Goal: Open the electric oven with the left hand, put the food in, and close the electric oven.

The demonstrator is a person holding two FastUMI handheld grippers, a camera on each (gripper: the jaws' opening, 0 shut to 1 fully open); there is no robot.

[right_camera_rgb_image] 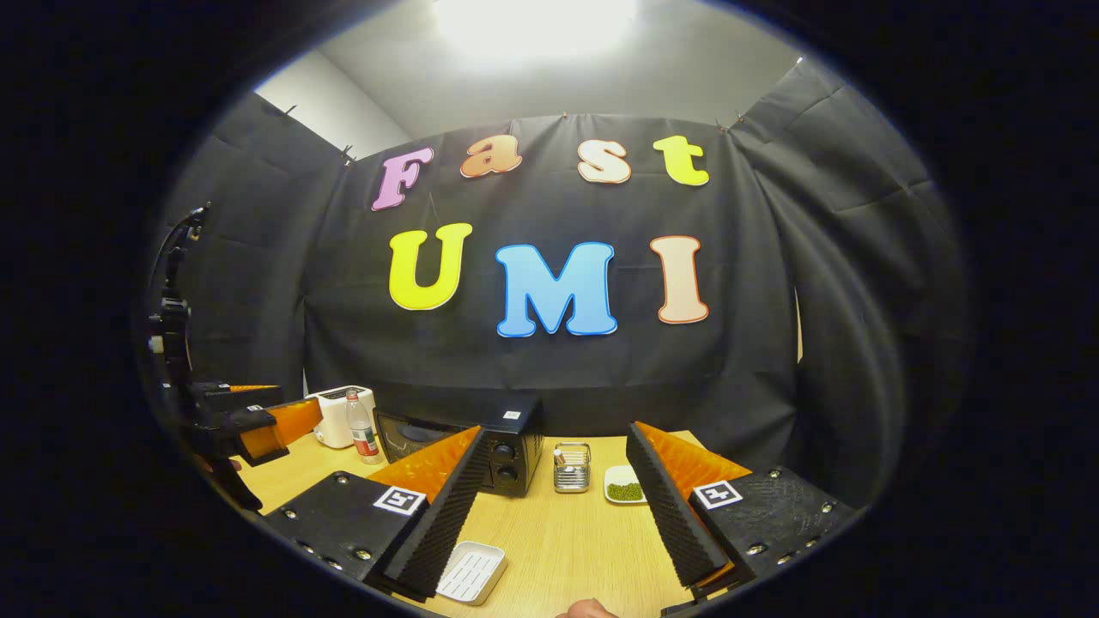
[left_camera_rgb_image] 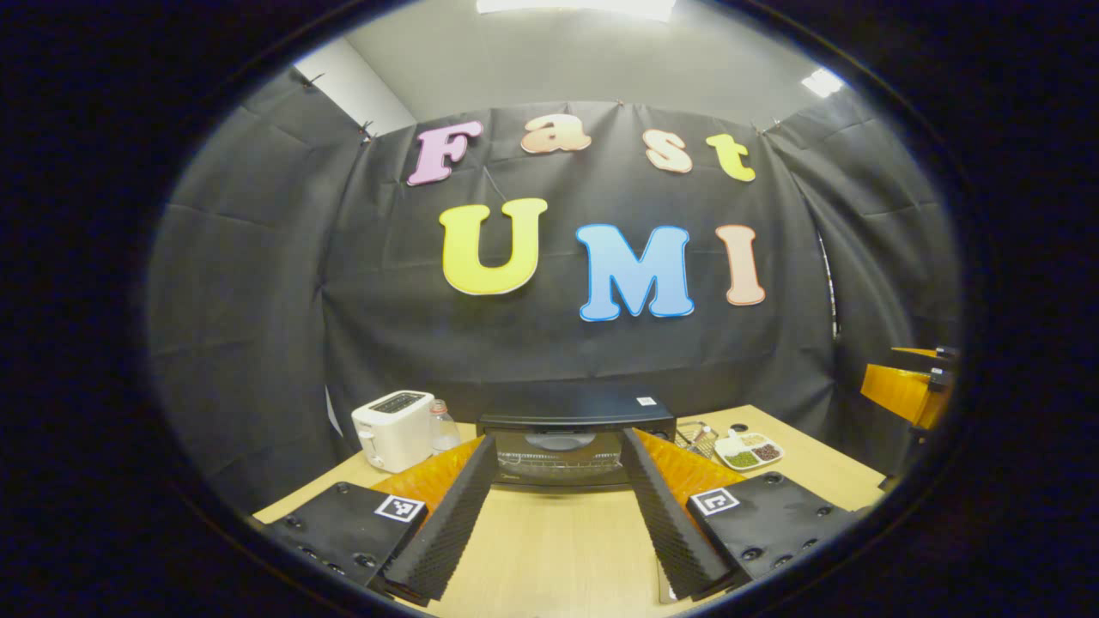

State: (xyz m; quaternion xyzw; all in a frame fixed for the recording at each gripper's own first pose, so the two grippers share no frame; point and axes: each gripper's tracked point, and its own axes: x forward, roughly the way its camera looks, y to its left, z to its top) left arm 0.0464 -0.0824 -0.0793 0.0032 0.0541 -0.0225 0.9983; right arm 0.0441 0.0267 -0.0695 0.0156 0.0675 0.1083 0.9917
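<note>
A black electric oven (left_camera_rgb_image: 575,433) stands at the back of the wooden table (left_camera_rgb_image: 549,549), its glass door closed. My left gripper (left_camera_rgb_image: 558,445) is open and empty, a short way in front of the door and pointing at it. In the right gripper view the oven (right_camera_rgb_image: 506,455) sits left of centre, its knobs facing me. My right gripper (right_camera_rgb_image: 554,433) is open and holds nothing. A white plate with green and brown food (left_camera_rgb_image: 749,451) lies right of the oven; in the right gripper view the plate (right_camera_rgb_image: 625,489) lies ahead between the fingers. The right gripper (left_camera_rgb_image: 910,390) hovers at the far right.
A white toaster (left_camera_rgb_image: 393,429) and a clear bottle (left_camera_rgb_image: 442,429) stand left of the oven. A wire basket (right_camera_rgb_image: 571,468) sits between oven and plate. A white ribbed tray (right_camera_rgb_image: 470,571) lies near the table's front edge. The left gripper (right_camera_rgb_image: 258,425) hovers at the left.
</note>
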